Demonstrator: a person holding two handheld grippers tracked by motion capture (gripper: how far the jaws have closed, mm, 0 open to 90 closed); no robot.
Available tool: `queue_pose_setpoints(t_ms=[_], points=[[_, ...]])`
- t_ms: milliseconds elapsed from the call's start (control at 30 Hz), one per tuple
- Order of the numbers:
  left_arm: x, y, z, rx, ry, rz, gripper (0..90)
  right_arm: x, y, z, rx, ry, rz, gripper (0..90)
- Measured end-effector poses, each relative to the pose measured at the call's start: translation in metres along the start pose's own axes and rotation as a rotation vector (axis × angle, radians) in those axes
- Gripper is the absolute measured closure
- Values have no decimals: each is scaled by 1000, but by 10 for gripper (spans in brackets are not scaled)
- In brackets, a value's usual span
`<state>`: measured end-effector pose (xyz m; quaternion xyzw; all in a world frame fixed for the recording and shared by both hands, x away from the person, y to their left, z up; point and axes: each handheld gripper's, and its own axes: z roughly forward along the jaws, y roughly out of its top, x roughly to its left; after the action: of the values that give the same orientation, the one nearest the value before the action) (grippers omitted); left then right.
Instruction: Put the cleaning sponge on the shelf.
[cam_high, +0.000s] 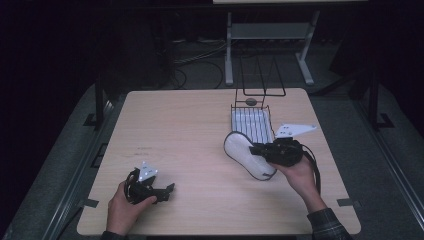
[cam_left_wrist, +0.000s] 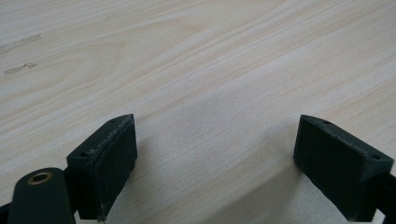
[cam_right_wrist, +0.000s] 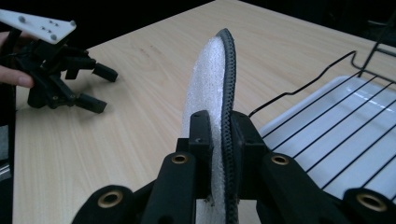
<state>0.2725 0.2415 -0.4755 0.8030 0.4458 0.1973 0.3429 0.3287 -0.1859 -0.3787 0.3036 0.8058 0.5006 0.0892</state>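
Note:
A white oval foam pad (cam_high: 245, 150) with a dark backing is held on edge above the table, just left of the wire rack. My right gripper (cam_high: 258, 150) is shut on its near end. In the right gripper view the pad (cam_right_wrist: 208, 79) stands upright between the jaws of the right gripper (cam_right_wrist: 220, 135), white side to the left and dark rim to the right. My left gripper (cam_high: 169, 192) rests low near the table's front left, open, with bare wood between its fingers (cam_left_wrist: 105, 158). The right gripper view also shows the left gripper (cam_right_wrist: 100, 88) farther off at the upper left.
A black wire rack over a white tray (cam_high: 252, 122) stands at the back right of the wooden table (cam_high: 190, 130), close to the pad's right side (cam_right_wrist: 355, 121). A small dark round object (cam_high: 251, 101) lies behind the rack. Table legs and cables are beyond the far edge.

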Motion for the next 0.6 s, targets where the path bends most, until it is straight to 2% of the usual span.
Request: queue_pose_setpoints(t_ms=[300, 433, 600], points=[[0, 0, 0, 0, 0, -1, 126, -18, 8, -4, -31, -33, 17, 806], [0, 0, 0, 1, 0, 0, 126, -23, 11, -3, -32, -40, 24, 806], [0, 0, 0, 3, -1, 2, 126, -37, 14, 0, -45, -54, 46, 806]])
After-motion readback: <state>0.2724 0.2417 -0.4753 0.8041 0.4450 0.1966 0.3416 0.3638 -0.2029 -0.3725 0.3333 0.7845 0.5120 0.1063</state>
